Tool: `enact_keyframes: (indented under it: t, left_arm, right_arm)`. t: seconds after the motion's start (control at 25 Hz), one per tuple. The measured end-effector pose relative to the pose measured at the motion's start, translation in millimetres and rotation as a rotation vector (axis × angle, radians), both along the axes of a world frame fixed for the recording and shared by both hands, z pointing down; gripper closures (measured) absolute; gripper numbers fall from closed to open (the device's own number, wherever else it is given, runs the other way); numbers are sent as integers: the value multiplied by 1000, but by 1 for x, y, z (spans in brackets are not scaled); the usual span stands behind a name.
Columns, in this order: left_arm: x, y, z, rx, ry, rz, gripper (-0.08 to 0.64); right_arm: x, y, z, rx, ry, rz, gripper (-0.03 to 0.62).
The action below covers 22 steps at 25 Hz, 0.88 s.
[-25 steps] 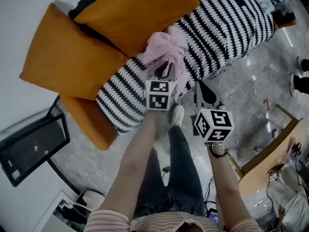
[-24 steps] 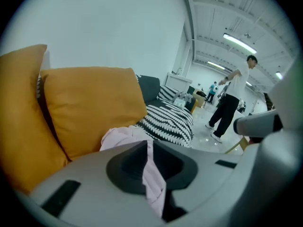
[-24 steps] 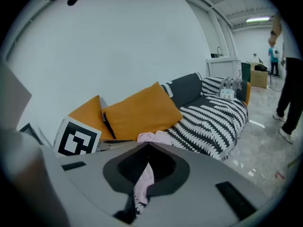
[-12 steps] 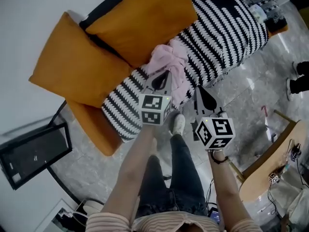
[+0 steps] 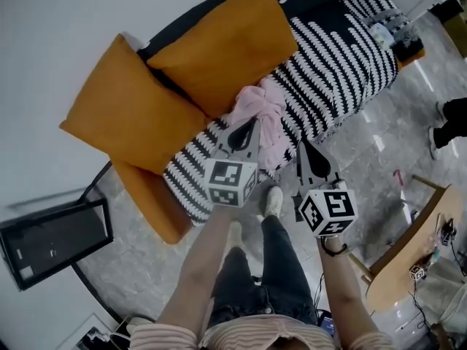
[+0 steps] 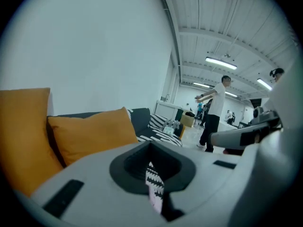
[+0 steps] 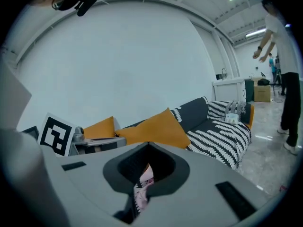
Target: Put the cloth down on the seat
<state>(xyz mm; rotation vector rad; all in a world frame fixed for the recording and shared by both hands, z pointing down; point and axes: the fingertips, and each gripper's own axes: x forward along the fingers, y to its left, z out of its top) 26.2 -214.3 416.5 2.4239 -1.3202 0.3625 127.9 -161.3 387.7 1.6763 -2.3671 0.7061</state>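
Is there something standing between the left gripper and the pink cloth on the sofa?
Nothing visible does. The pink cloth lies on the striped seat, beside the orange cushion. The left gripper, jaws shut and empty, points toward the cloth, and no other thing shows between them.

1. Head view: bright, even indoor light — pale glare streaks on the polished floor [image 5: 379, 143], straight lines bowing near the edges.
2. Gripper views: fisheye with black corners; ceiling strip lights [image 6: 221, 62] glow, the left gripper [image 6: 156, 197] nearby looks soft.
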Motion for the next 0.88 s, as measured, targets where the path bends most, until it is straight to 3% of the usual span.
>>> enact_keyframes:
  t: [0.4,0.88]
  left_arm:
    - [-26,30,-46,42,27,-1,549]
    - [-51,68,-66,46,30,-5,549]
  right_arm:
    - [-12,19,-33,58,12,-9,586]
    - [-24,50,-58,97,10,5,586]
